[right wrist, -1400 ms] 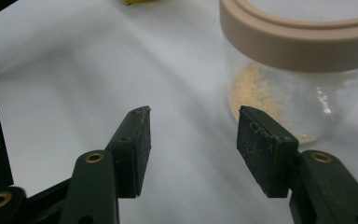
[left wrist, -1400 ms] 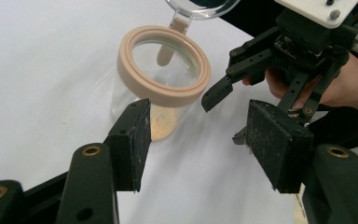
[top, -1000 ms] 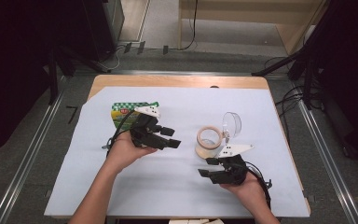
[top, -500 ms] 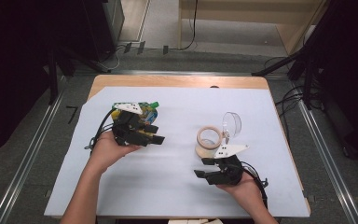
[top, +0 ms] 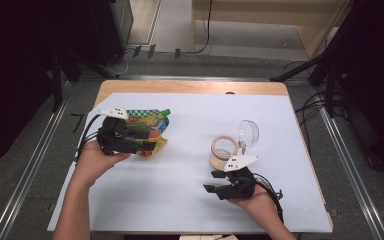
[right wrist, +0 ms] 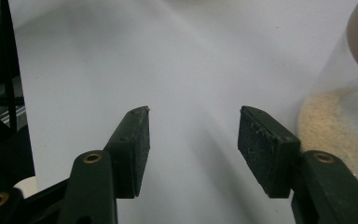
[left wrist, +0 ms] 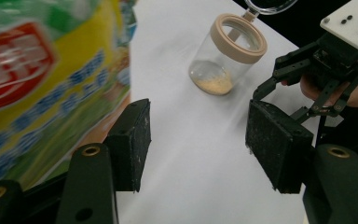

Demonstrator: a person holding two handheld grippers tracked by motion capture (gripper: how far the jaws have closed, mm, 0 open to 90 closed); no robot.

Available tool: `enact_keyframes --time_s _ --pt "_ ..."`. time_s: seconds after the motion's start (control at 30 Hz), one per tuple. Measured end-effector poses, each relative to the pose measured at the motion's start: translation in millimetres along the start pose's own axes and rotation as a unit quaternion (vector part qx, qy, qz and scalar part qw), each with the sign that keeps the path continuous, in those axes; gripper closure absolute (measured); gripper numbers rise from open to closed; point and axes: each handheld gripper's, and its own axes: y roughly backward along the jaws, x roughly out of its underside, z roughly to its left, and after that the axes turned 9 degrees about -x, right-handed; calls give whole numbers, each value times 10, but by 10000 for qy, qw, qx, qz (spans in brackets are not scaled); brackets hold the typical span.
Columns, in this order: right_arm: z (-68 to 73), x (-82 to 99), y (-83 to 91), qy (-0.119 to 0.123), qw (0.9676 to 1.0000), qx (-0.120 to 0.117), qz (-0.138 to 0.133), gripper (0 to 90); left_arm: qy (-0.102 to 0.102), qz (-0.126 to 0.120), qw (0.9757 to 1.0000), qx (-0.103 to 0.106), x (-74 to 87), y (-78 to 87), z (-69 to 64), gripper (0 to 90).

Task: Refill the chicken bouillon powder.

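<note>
Gleaming yellow-green snack bag [top: 147, 131], crumpled.

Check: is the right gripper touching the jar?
Apart. In the high view the right gripper sits nearer the table's front edge than the jar, with white sheet between them; its jaws are open and empty.

Lab recording bay: paper-covered table [top: 190, 200], floor rails [top: 25, 185], trailing cables [top: 130, 52], dark equipment racks [top: 105, 25].

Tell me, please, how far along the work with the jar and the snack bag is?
Done: the jar stands open, lid flipped back, some crumbs inside. In hand: the left claw, open, is at the bag without gripping it. Left: grasping the bag and probably pouring; the right claw waits open beside the jar.
</note>
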Motion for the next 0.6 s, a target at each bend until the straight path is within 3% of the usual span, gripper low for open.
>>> enact_keyframes --time_s 0.13,0.23,0.6 --pt "4 0 -32 12 10000 5 75 449 128 -92 9999 -63 54 110 87 418" --pt "6 2 -58 52 9999 10 143 449 124 -2 9999 -82 99 131 150 420" --pt "8 -3 -84 58 9999 -40 117 450 399 -39 9989 -228 264 351 349 424"
